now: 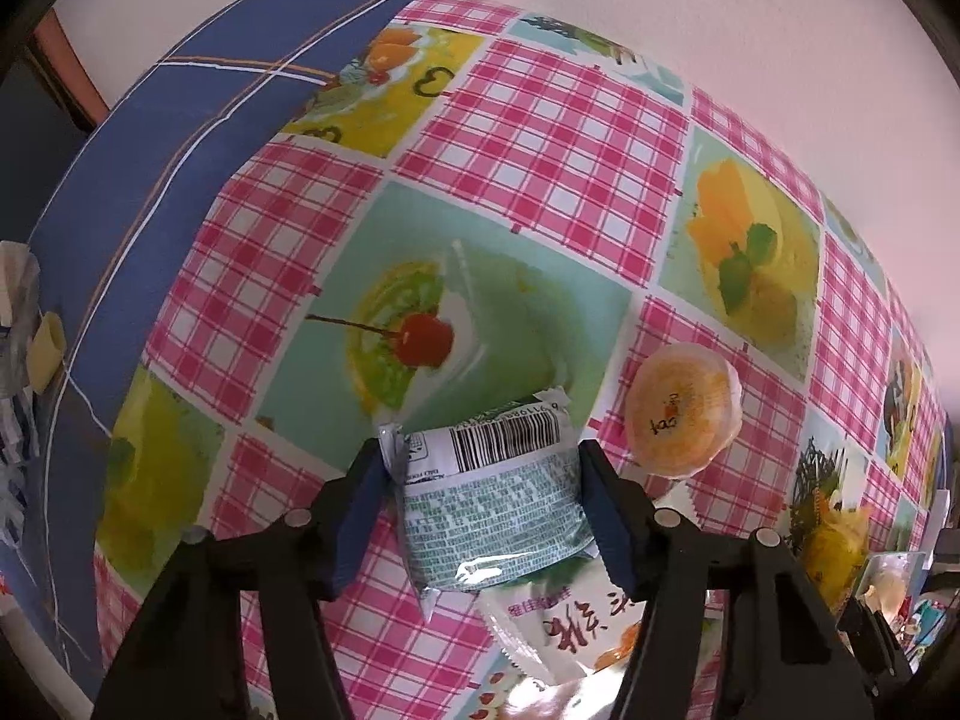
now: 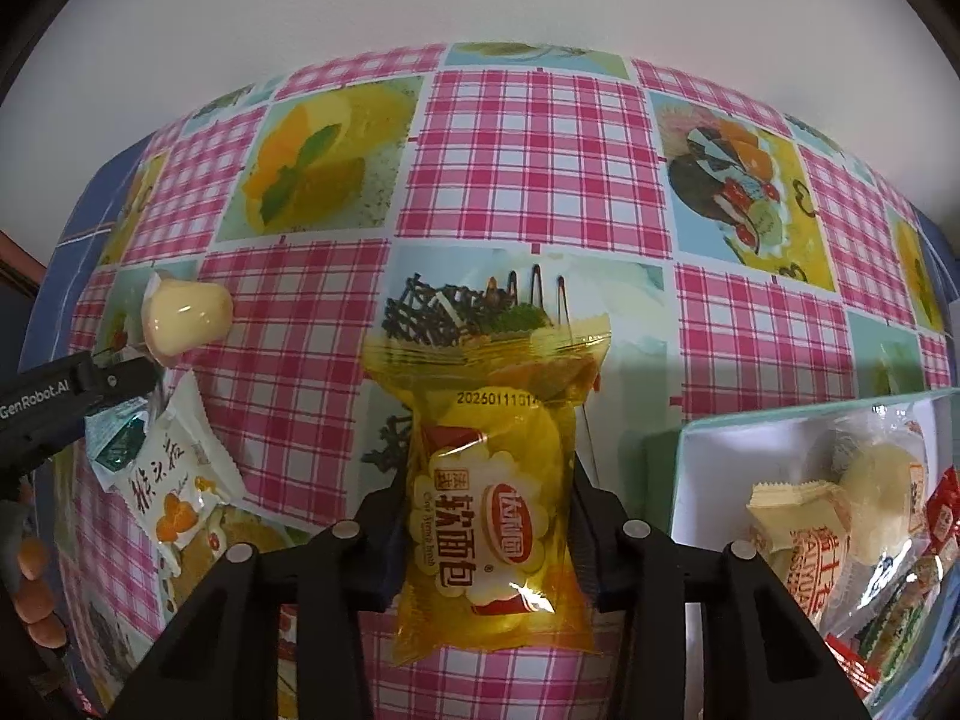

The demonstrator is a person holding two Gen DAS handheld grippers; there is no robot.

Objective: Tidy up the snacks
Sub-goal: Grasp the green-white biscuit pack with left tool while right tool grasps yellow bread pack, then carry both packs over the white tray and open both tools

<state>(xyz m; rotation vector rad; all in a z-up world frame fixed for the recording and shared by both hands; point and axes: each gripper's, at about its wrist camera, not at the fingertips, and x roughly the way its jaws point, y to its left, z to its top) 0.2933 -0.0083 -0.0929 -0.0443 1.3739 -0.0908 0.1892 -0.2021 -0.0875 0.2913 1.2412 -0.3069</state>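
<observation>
Right gripper [image 2: 486, 534]: clamping the yellow bread packet [image 2: 492, 480] at lower centre, long axis running up the frame.
Box [image 2: 672, 480]: sitting lower right, just beside that packet.
Left gripper [image 1: 480, 504]: jaws flanking the green-white packet [image 1: 492, 498] at lower centre, pads touching its sides.
Right view only: showing the box's contents.
Left view only: showing the barcode.
</observation>
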